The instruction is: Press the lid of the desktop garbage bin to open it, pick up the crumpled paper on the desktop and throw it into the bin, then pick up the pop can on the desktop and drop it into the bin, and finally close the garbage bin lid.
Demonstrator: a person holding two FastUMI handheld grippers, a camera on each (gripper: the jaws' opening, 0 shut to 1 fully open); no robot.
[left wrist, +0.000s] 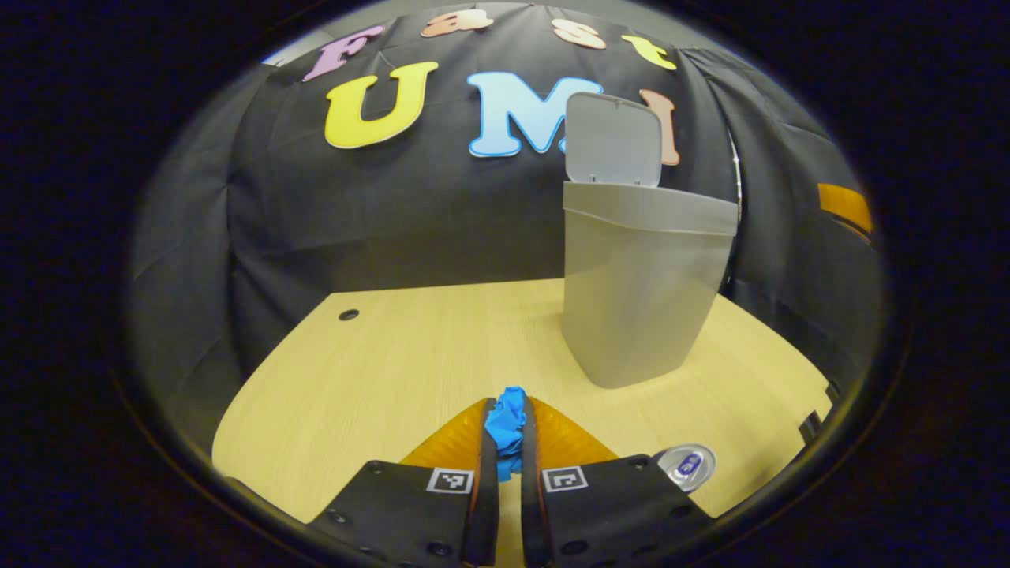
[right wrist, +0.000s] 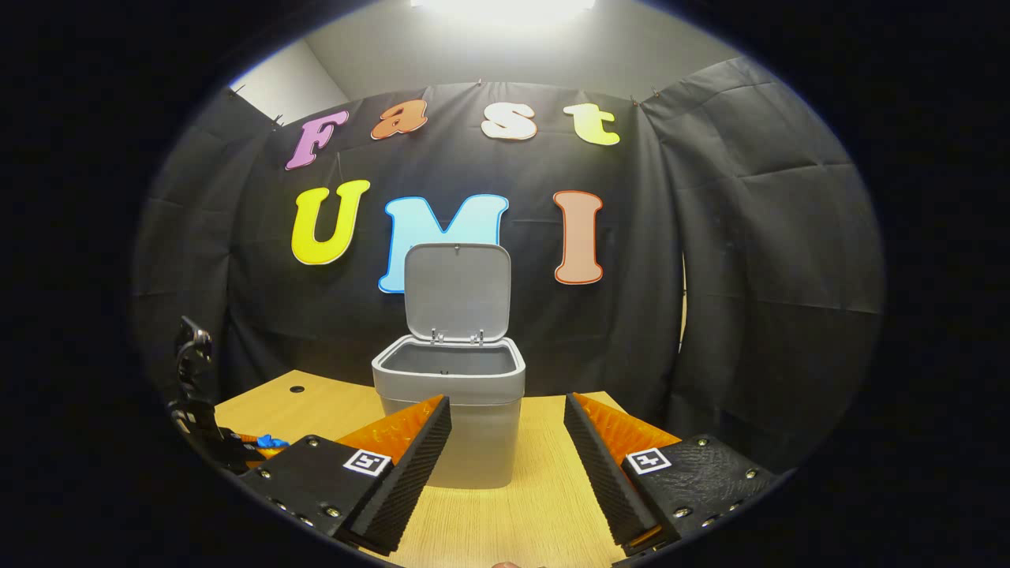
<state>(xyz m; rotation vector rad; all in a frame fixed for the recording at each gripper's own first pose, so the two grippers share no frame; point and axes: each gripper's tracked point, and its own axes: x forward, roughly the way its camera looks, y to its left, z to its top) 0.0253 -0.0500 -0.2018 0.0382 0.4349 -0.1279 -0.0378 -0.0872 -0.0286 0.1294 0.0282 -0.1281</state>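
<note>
Table: light wood-grain desktop (left wrist: 379, 371), with a small dark round hole (left wrist: 348, 315) near its far left corner.
Left gripper: the left gripper (left wrist: 509, 430) sits low over the desktop, both fingers squeezed in tight on the paper.
Paper: crumpled blue paper ball (left wrist: 506, 426), pinched between those two fingers and poking out a bit past the tips, in front of the bin and slightly left of it.
Bin: tall grey plastic desktop garbage bin (left wrist: 643, 292), standing upright toward the back right of the desktop. From the right gripper view the inside looks dark, can't really tell what's in there.
Lid: grey hinged lid (left wrist: 614, 140), flipped up and standing open at the back of the bin.
Can: silver pop can (left wrist: 688, 465), seen top-on near the front right edge, just beside the left gripper's right finger.
Right gripper: the right gripper (right wrist: 505, 426) is spread wide with nothing in it, facing the bin.
</note>
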